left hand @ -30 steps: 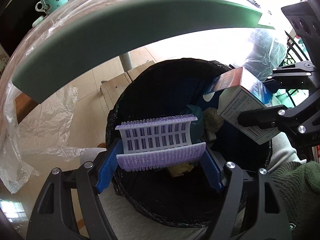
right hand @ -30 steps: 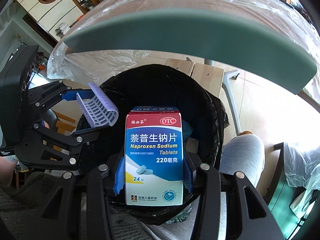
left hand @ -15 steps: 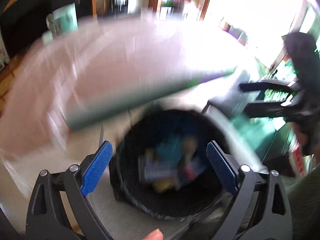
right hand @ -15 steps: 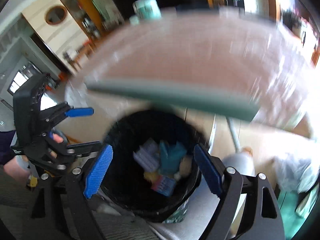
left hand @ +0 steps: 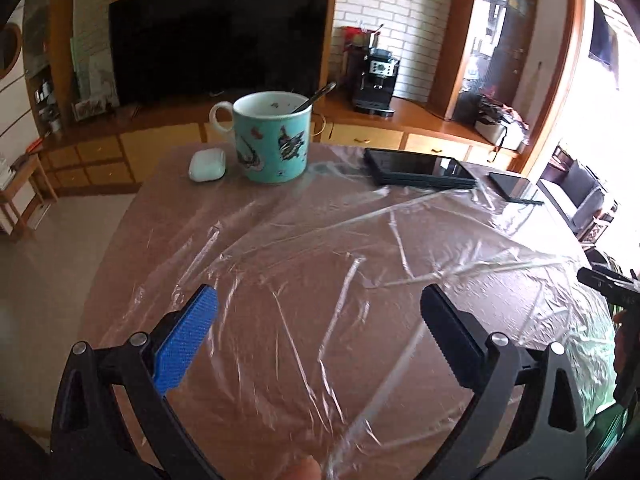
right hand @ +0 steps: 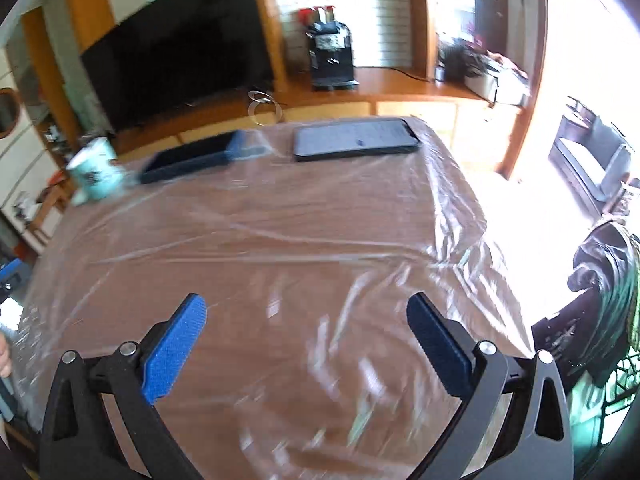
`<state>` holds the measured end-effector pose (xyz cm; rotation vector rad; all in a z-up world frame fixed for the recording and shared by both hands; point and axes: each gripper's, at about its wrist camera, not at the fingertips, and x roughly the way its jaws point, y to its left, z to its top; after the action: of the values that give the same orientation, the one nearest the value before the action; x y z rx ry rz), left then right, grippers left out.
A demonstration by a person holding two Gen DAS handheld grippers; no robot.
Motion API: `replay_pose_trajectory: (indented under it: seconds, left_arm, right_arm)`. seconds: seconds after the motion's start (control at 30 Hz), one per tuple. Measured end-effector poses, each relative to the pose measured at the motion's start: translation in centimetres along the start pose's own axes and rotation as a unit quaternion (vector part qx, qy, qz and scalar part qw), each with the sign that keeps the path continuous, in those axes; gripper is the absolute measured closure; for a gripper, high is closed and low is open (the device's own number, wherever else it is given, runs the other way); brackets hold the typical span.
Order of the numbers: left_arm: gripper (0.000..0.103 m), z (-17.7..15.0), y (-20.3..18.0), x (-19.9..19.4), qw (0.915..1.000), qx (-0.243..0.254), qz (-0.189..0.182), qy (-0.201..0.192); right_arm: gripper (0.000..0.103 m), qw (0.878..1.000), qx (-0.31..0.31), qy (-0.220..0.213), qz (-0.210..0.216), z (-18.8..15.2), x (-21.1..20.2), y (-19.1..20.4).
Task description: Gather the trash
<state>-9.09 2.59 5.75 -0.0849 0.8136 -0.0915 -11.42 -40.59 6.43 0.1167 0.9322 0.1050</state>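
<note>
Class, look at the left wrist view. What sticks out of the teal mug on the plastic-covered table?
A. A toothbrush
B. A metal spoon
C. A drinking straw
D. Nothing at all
B. A thin metal spoon handle leans out over the right side of the rim of the teal mug, which stands upright on the table beside a small white case.

A home living room: a large dark television (left hand: pixel 220 36) fills the upper left on a long wooden cabinet (left hand: pixel 360 136), a coffee machine (left hand: pixel 374 80) stands against a white brick wall, and a teal mug (left hand: pixel 272 138) and phones (left hand: pixel 420 168) sit on the plastic-covered tabletop (left hand: pixel 320 280)
</note>
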Motion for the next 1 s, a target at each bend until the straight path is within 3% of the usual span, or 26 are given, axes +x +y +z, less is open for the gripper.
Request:
replay_pose_trajectory:
  seconds: [0.23, 0.33, 0.47, 1.0]
  left_arm:
    - [0.002, 0.4, 0.8, 5.4, 0.9990, 0.003, 0.038, 0.025]
    - [0.002, 0.7, 0.9, 6.4, 0.9983, -0.001, 0.033, 0.048]
    - [0.001, 0.6, 0.4, 7.1, 0.9956, 0.009, 0.063, 0.068]
    - [0.001, 0.5, 0.7, 6.9, 0.9958, 0.008, 0.060, 0.069]
  right_arm:
    - [0.004, 0.999, 0.003, 0.010, -0.036, 0.9, 3.8, -1.7]
    - [0.004, 0.998, -0.014, 0.009, -0.055, 0.4, 4.0, -1.3]
    - [0.004, 0.997, -0.019, 0.013, -0.069, 0.5, 4.3, -0.7]
    - [0.004, 0.997, -0.020, 0.013, -0.072, 0.6, 4.3, -0.7]
